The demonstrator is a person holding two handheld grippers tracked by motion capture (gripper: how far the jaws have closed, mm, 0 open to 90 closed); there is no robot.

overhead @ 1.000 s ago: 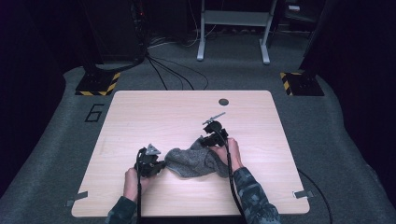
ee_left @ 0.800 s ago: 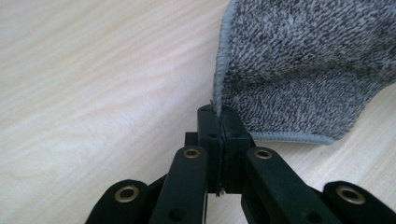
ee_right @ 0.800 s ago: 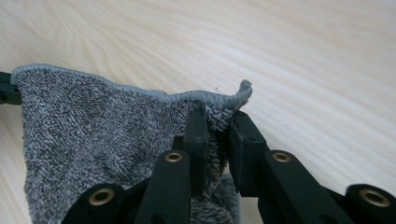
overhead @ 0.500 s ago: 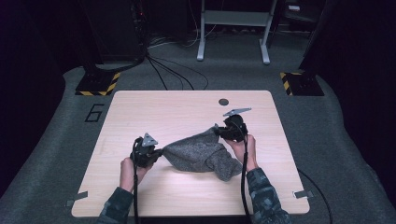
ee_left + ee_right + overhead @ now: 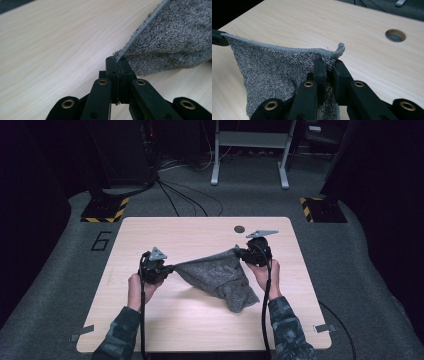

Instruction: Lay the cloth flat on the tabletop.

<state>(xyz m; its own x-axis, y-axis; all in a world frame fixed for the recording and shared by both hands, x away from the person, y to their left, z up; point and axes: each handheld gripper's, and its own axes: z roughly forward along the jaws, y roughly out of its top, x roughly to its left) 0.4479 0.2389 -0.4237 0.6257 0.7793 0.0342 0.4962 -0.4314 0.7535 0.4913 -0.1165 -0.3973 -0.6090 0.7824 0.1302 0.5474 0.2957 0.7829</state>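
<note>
High view: the left gripper and right gripper each pinch a corner of a grey towel, its hemmed edge stretched between them above the wooden table. The towel's loose end droops to the tabletop.

A grey towel hangs stretched between two grippers above a pale wooden table. The left gripper pinches one corner and the right gripper the other, its jaws having just closed further on the cloth. The top hem runs taut between them; the lower part sags onto the tabletop. A round hole lies near the far edge.
</note>
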